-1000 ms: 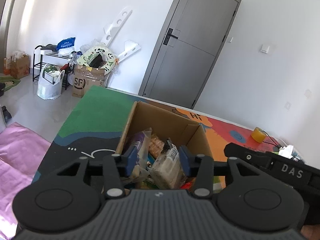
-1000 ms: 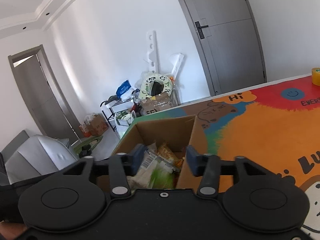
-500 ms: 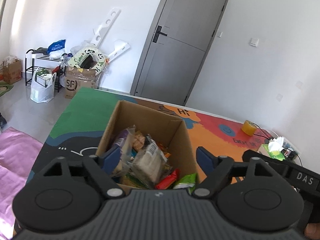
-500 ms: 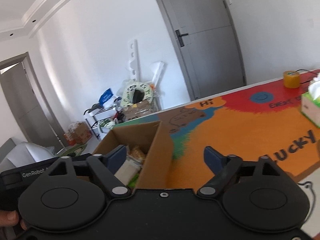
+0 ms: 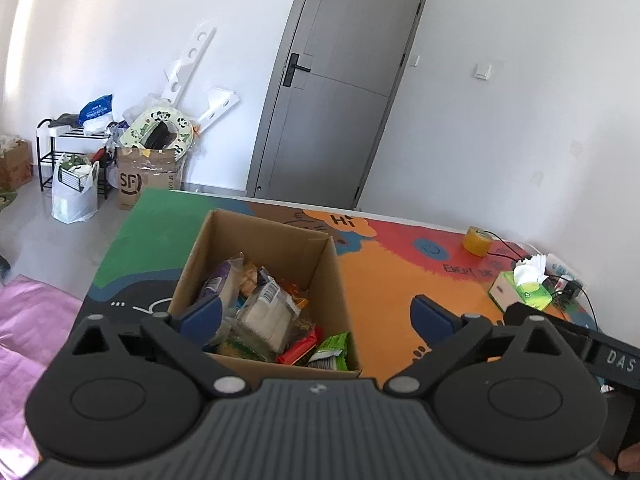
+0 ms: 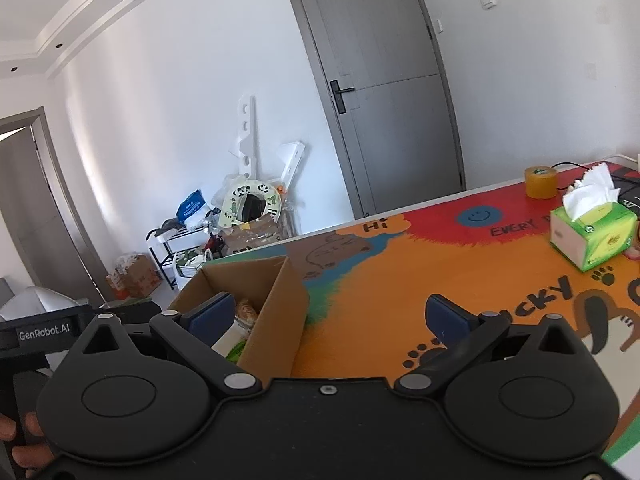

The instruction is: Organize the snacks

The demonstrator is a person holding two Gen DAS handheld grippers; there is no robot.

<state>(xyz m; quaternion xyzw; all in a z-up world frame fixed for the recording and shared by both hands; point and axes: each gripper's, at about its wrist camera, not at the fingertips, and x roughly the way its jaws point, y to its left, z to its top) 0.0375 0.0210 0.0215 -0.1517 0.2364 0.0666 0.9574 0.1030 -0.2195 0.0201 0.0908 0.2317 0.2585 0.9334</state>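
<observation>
Snack packets (image 5: 267, 312) are being kept piled in an open cardboard box (image 5: 320, 256) standing on the colourful table mat (image 5: 384, 280), left of centre. The left gripper (image 5: 316, 314) is being opened above the box's near edge, nothing clamped. The right gripper (image 6: 334, 318) is being opened over the box's right wall (image 6: 280, 320), nothing clamped. A tissue box (image 6: 592, 236) and tape roll (image 6: 541, 182) are lying far right.

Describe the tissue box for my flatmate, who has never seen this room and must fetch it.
On the colourful painted table, look toward the end away from the open cardboard box of snacks. The tissue box stands there, near a yellow tape roll. It alone is bright green, with white tissue sprouting from its top.
</observation>
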